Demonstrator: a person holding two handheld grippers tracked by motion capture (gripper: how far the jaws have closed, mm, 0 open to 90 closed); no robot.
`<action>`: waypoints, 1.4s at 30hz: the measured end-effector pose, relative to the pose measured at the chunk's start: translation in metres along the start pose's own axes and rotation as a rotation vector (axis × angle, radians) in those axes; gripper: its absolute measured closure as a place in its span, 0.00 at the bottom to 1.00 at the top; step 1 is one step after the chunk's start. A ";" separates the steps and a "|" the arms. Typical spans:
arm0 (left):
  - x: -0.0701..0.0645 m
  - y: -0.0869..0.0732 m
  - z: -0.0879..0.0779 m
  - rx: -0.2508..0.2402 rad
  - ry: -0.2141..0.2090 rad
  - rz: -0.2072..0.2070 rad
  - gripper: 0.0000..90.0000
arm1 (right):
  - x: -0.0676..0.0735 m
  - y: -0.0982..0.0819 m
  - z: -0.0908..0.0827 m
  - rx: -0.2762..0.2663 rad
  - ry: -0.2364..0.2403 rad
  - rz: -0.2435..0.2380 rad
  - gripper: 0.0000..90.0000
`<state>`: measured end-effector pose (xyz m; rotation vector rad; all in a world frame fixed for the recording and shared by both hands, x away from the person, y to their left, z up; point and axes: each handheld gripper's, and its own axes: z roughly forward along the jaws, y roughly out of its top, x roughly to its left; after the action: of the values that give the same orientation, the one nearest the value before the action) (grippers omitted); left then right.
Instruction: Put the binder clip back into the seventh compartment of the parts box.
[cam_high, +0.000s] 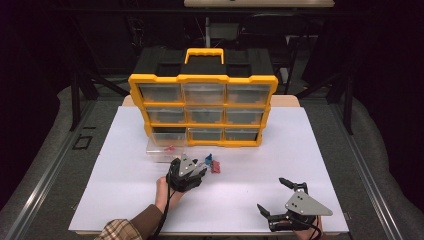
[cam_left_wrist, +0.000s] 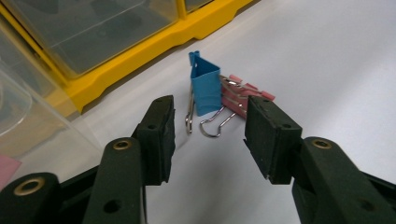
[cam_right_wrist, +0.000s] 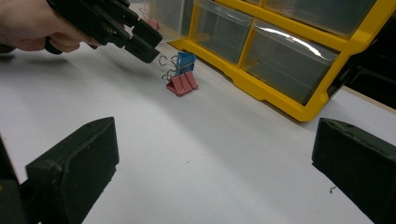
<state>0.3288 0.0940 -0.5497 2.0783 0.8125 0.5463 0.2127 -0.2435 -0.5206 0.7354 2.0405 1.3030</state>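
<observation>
Blue clip (cam_left_wrist: 205, 89): painted metal, shiny wire handles; organizer (cam_high: 202, 110): glossy plastic; tabletop (cam_high: 300, 150): matt.

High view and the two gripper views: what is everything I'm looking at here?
Drawer organiser: one, yellow frame, black handle, nine clear drawer slots, upright at the table's far side.
Pulled-out drawer: one, clear, on the table before the organiser's lower left slot, something pink inside.
Blue binder clip: one, upright, just ahead of the left jaws.
Pink binder clip: one, lying against the blue one.
Table: one, white.
Left hand-held gripper: black, open, pads not yet on the clips.
Right hand-held gripper: black, open wide, at the near edge.
Sleeve: brown plaid, bottom left.
</observation>
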 end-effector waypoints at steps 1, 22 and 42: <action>0.001 0.000 0.001 0.005 0.001 0.001 0.61 | 0.000 0.000 0.000 -0.001 0.001 0.000 0.00; 0.004 -0.004 0.018 0.055 0.027 -0.009 0.91 | 0.000 0.000 0.001 0.009 0.004 0.000 0.00; 0.006 -0.003 0.022 0.070 0.007 -0.025 0.98 | 0.000 -0.001 0.002 0.016 0.007 -0.001 0.00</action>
<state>0.3450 0.0881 -0.5643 2.1279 0.8726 0.5187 0.2139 -0.2424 -0.5219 0.7382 2.0592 1.2918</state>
